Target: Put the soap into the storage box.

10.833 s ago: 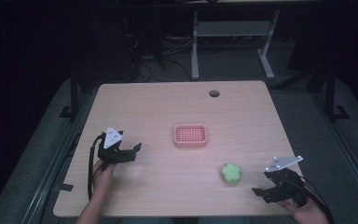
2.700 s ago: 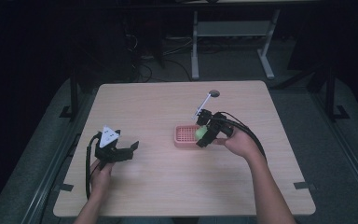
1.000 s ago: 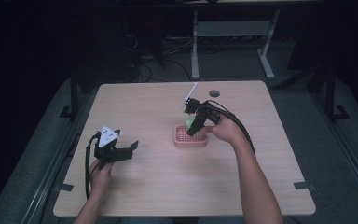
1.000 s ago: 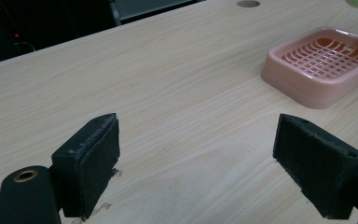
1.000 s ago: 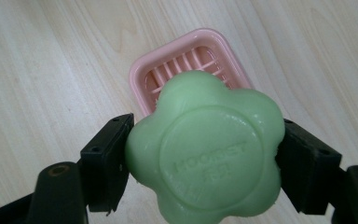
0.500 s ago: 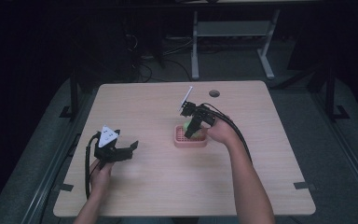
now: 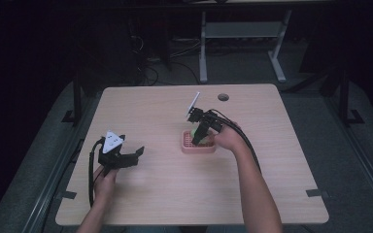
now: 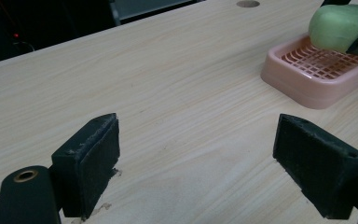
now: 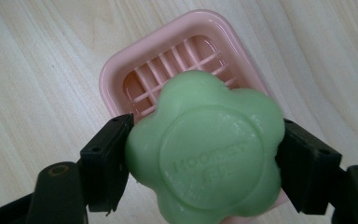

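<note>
Holding a green flower-shaped soap (image 9: 204,156) over a pink slatted soap dish (image 9: 116,74), I am pinching it with my right gripper (image 9: 205,163), one black jaw pressing each side of the bar. In the right gripper view the soap is sitting squarely between the jaws, its embossed round face turned toward the camera, and it is covering the near half of the dish below. Whether the bar is touching the slats, I cannot tell. From the high view, my right gripper (image 7: 200,132) is tilting steeply down onto the dish (image 7: 199,147) near the middle of the wooden table (image 7: 175,194), the soap (image 7: 196,136) showing as a small green spot at the jaw tips. My left gripper (image 7: 135,154) is resting well apart toward the table's left side, its jaws spread wide with nothing between them. In the left gripper view, the dish (image 8: 303,88) and soap (image 8: 338,25) are lying off beyond my right jaw.
</note>
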Action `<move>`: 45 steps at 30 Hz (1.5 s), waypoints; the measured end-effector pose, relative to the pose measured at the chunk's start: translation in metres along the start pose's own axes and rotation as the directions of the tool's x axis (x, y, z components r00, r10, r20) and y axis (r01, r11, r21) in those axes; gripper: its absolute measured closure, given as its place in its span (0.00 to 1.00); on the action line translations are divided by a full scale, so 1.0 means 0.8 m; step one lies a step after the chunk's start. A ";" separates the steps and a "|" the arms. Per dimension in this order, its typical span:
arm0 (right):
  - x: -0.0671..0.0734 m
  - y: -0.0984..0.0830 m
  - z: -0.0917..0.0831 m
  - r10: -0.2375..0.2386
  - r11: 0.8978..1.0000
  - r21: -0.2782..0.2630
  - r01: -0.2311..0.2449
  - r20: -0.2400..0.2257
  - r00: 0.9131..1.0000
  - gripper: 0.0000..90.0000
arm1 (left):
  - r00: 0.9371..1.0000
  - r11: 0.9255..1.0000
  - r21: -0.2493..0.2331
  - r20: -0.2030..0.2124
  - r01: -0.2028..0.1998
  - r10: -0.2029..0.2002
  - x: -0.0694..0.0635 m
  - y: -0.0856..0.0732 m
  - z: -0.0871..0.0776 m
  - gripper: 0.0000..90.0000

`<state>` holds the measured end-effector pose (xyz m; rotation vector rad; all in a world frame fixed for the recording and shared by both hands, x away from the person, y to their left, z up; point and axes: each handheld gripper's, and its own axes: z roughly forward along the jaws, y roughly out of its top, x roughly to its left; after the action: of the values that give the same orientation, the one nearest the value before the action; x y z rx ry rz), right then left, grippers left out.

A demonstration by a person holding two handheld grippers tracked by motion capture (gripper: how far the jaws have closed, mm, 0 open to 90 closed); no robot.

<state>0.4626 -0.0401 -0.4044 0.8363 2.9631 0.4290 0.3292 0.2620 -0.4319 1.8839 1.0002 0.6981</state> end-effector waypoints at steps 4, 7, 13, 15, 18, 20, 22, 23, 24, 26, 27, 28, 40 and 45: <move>0.000 0.001 0.003 0.011 1.000 0.004 -0.011 0.001 1.000 0.29 | 1.000 1.000 -0.002 -0.001 0.001 -0.001 0.000 0.000 0.000 0.16; -0.001 0.001 0.005 0.006 1.000 0.004 -0.006 0.001 1.000 0.29 | 1.000 1.000 -0.002 0.000 0.001 -0.001 0.000 0.000 0.000 0.16; 0.000 0.003 0.008 0.013 1.000 0.010 -0.013 -0.001 1.000 0.28 | 1.000 1.000 -0.002 0.000 0.001 -0.001 0.000 0.000 0.000 0.16; 0.000 0.003 0.009 0.008 1.000 0.014 -0.008 0.001 1.000 0.29 | 1.000 1.000 -0.002 0.000 0.001 -0.001 0.000 0.000 0.000 0.16; 0.000 0.003 0.010 0.010 1.000 0.014 -0.010 0.003 1.000 0.29 | 1.000 1.000 -0.002 0.000 0.001 -0.001 0.000 0.000 0.000 0.16; 0.000 0.004 0.010 0.010 1.000 0.015 -0.010 0.005 1.000 0.28 | 1.000 1.000 -0.002 0.000 0.001 -0.001 0.000 0.000 0.000 0.16; 0.000 0.004 0.010 0.008 1.000 0.016 -0.008 0.002 1.000 0.28 | 1.000 1.000 -0.001 0.000 0.001 -0.001 0.001 0.000 0.000 0.16; 0.000 0.004 0.010 0.008 1.000 0.017 -0.008 0.004 1.000 0.28 | 1.000 1.000 -0.001 0.000 0.000 0.000 0.001 0.000 0.000 0.16; 0.000 0.003 0.011 0.010 1.000 0.018 -0.010 0.004 1.000 0.28 | 1.000 1.000 -0.001 0.000 0.001 -0.001 0.001 0.000 0.000 0.16; 0.000 0.003 0.011 0.009 1.000 0.019 -0.010 0.004 1.000 0.28 | 1.000 1.000 -0.001 0.000 0.003 -0.003 0.000 0.000 0.000 0.16; 0.000 0.003 0.011 0.008 1.000 0.017 -0.009 0.005 1.000 0.28 | 1.000 1.000 -0.002 -0.001 0.003 -0.003 0.000 0.000 0.000 0.16; 0.000 0.004 0.011 0.008 1.000 0.015 -0.009 0.005 1.000 0.28 | 1.000 1.000 -0.001 0.000 0.005 -0.005 0.000 0.000 0.000 0.16; 0.001 0.004 0.012 0.003 1.000 0.017 -0.003 0.001 1.000 0.28 | 1.000 1.000 0.000 -0.001 0.002 -0.002 0.002 0.000 -0.001 0.16; 0.002 0.005 0.014 0.003 1.000 0.019 -0.003 0.005 1.000 0.28 | 1.000 1.000 -0.003 -0.001 0.004 -0.004 0.002 0.000 -0.001 0.16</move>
<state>0.4644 -0.0332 -0.4143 0.8418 2.9660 0.3992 0.3292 0.2634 -0.4315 1.8790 1.0026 0.6983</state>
